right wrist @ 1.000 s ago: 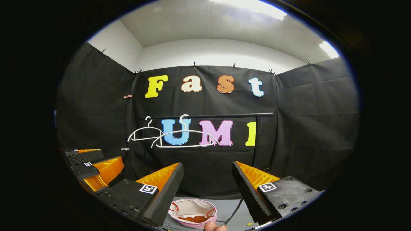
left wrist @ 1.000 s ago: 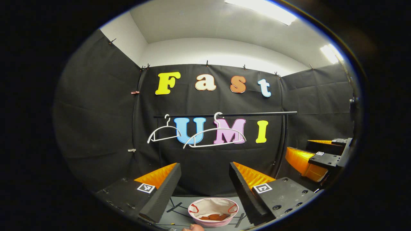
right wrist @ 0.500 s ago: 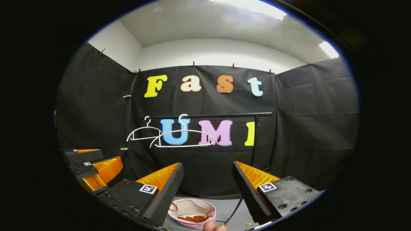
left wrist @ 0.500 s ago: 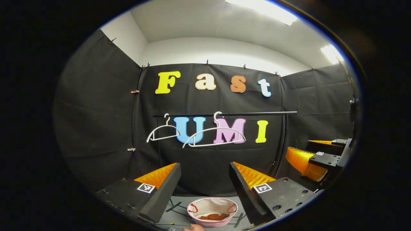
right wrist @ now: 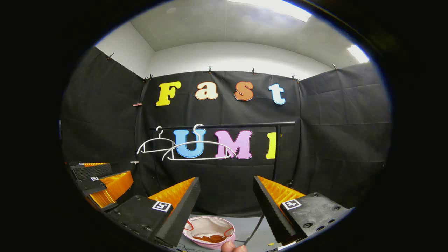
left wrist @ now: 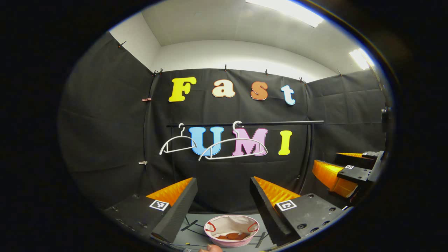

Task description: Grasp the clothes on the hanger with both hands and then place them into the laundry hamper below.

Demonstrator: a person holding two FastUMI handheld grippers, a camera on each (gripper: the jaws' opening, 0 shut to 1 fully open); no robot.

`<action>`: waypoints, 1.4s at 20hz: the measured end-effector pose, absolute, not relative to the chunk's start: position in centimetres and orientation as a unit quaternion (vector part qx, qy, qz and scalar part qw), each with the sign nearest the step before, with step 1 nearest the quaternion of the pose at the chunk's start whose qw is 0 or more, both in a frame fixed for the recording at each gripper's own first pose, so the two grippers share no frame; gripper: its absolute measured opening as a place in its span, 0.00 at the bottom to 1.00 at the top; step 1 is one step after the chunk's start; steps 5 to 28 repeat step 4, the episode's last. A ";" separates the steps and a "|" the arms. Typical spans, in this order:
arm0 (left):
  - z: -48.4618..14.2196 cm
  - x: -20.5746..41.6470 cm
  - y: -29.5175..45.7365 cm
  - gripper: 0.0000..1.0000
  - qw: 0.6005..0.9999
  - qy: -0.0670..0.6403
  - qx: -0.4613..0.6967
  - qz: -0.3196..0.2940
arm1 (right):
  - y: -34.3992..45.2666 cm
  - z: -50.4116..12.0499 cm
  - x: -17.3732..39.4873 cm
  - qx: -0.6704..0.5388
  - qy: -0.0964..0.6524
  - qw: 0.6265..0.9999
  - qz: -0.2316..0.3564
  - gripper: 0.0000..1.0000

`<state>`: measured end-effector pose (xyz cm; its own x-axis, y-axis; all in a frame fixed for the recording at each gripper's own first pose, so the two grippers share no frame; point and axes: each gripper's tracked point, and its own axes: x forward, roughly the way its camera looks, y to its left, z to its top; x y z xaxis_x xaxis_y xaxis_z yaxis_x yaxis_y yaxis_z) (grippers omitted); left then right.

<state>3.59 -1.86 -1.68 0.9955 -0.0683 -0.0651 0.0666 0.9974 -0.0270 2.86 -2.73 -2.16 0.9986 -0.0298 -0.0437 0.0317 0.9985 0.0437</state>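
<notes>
2 bare white hangers hang on a black rail; below, a pink hamper (orange cloth inside) on grey floor; both grippers' jaws wide.

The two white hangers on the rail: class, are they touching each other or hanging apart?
Cannot tell. In the left gripper view the small hanger and the large hanger overlap where their arms cross, and one may simply hang behind the other on the rail.

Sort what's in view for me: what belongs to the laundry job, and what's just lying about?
Job:
- laundry hamper, orange clothes inside
- two bare white hangers on the rail
- left claw and right claw, both open

Lying about:
- black cable on the floor
- clips on the cloth wall
</notes>
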 end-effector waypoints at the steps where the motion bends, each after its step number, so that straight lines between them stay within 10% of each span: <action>1: -1.7 3.7 -1.9 0.95 0.999 0.033 -0.013 -0.034 | -2.7 -2.2 2.9 0.022 0.022 0.999 -0.015 0.99; 28: -1.7 3.7 -1.9 0.92 0.999 0.034 -0.013 -0.035 | -2.6 -2.0 2.8 0.021 0.020 0.999 -0.015 0.99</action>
